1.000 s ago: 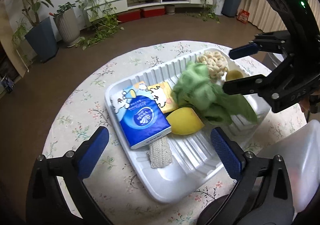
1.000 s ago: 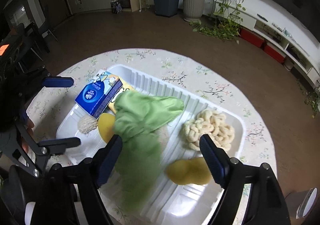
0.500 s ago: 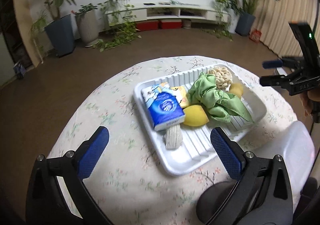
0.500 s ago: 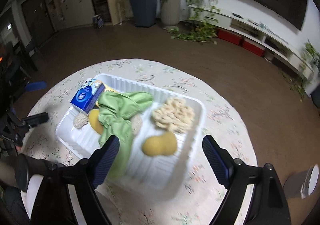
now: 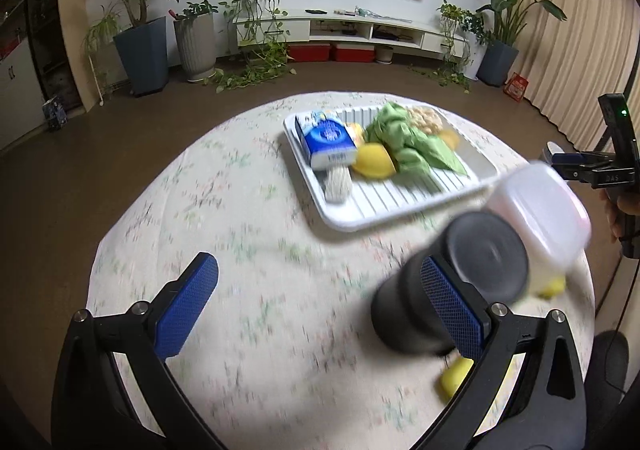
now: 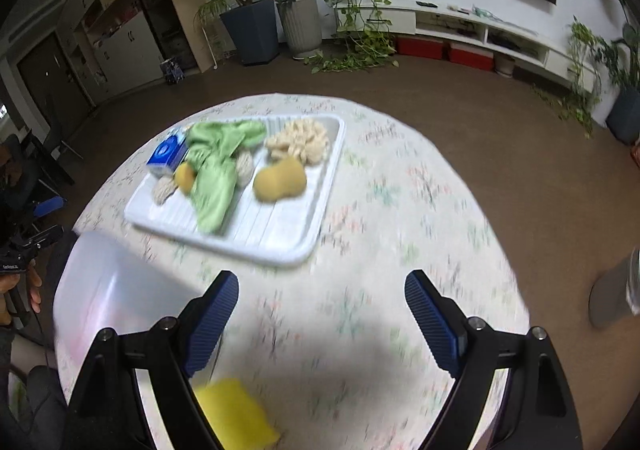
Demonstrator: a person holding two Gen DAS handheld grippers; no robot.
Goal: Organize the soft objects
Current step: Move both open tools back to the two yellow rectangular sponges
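I am holding both grippers, left gripper [image 5: 320, 310] and right gripper [image 6: 322, 320], wide and empty over the table's near edge, the green cloth [image 6: 218, 162] lying in the white tray [image 6: 280, 246] toward the far edge, and next I am probably needing another loose soft piece.

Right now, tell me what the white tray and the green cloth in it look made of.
White tray: looks like moulded plastic, smooth with a slight sheen; the sign is its ribbed floor and rounded rim. Green cloth: seems thin woven fabric, matte; it lies crumpled in soft folds. Blur hides its weave.
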